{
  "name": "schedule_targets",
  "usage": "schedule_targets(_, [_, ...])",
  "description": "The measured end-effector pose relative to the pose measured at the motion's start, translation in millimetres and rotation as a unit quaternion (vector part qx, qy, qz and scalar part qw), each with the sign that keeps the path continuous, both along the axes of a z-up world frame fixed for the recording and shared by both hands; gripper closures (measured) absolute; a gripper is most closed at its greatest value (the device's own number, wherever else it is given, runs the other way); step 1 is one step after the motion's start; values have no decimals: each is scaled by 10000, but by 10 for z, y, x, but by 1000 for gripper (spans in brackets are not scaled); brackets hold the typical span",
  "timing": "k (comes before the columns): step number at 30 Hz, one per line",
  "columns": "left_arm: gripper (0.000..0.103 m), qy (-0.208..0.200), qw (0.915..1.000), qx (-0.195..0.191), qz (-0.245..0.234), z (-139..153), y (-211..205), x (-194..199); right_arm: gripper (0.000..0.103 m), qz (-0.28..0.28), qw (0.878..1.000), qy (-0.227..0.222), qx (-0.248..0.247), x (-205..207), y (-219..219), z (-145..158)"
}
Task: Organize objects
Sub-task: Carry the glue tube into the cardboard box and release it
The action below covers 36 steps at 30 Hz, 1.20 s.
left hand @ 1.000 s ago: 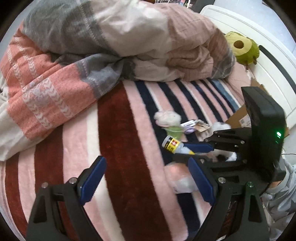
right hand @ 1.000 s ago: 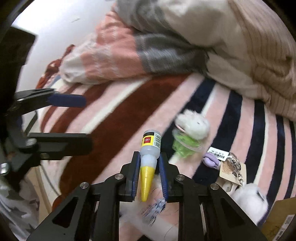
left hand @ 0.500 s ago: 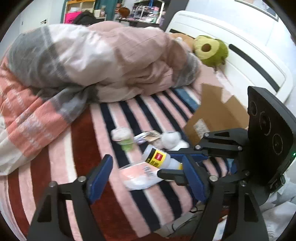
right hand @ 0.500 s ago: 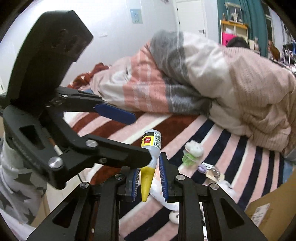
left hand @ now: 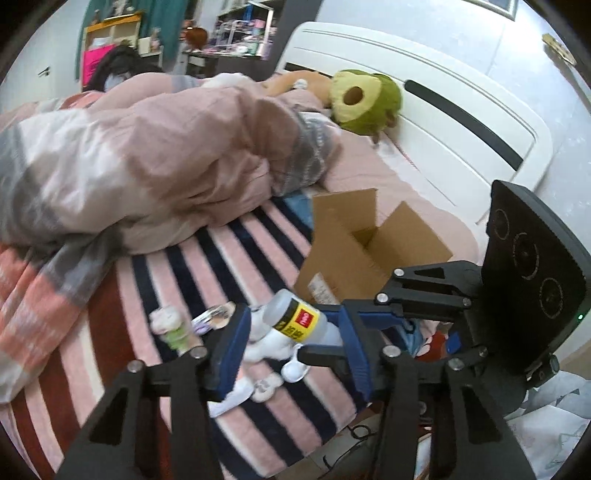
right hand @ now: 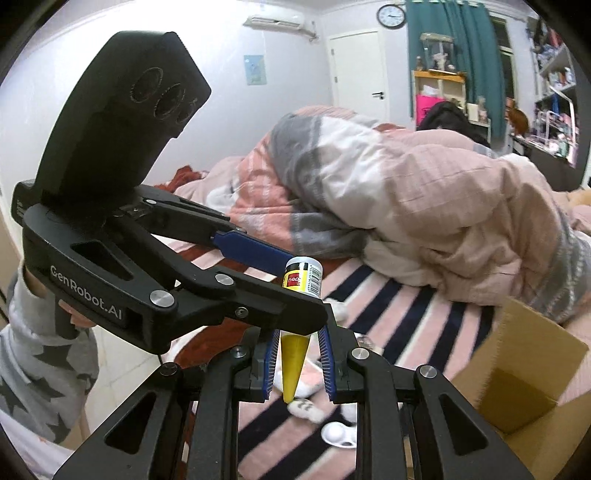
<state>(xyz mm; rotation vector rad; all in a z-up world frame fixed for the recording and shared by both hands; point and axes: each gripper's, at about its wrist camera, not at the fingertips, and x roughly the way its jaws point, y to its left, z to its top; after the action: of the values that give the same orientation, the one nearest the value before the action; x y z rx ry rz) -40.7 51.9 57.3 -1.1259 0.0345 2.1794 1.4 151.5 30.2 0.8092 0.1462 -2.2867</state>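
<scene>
Centrally, the glue bottle (right hand: 301,314) stands at 12 o'clock from the right gripper (right hand: 297,363), clamped by its yellow nozzle. Left gripper (left hand: 291,354) (jaws just narrowing) brackets the bottle's body; contact unclear.

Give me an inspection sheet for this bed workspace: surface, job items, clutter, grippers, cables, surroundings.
Surface: striped blanket, bunched duvet behind.
Job's things: glue bottle held in the air; open cardboard box on the bed.
Clutter: small plush toys, tagged trinkets, avocado plush.
Grippers: right gripper shut on the glue bottle's yellow cap; left gripper has just been closing around its body, contact unclear.
Cables: thin dark cord below the bed edge, uncertain.
Surroundings: white headboard, wall clock, shelves.
</scene>
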Motion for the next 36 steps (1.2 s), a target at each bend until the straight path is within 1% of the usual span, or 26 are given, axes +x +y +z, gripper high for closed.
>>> schedule_targets(2, [64,24,10000,-27,-92,40,140,-24,87,-97,9999,-11,-46,-28,117,21])
schedule_targets(11, [64,74,9985,-182,-515,122,813,-246,87,-576,9983,-73,-105,-147,723,92])
schedule_targets(16, [64,-6,9970,-246,-737,56,1172,-381,87,-798,9963,-254,-185,-219,1050,52])
schedule_targets(20, [64,-43,9955,-410,-848,-38,1422,-464,87,-943,9943,-455,-192,-297,1267,-41])
schedule_targets(25, [64,-139,9944,-540,-902,-157,1627,-549,87,-1041,9922,-667,-146,-399,1409,-169])
schedule_targets(30, [64,-226,9938,-572,-931,-252,1756,-576,87,-1070,9908,-814,-158,-422,1539,-256])
schedule_targets(34, [64,-192,9936,-677,-886,-310,1863,-571,87,-1071,9903,-875,-104,-429,1611,-309])
schedule_targets(36, [62,-184,9929,-777,-877,-337,1912,-564,86,-1078,9899,-918,-71,-438,1639,-343])
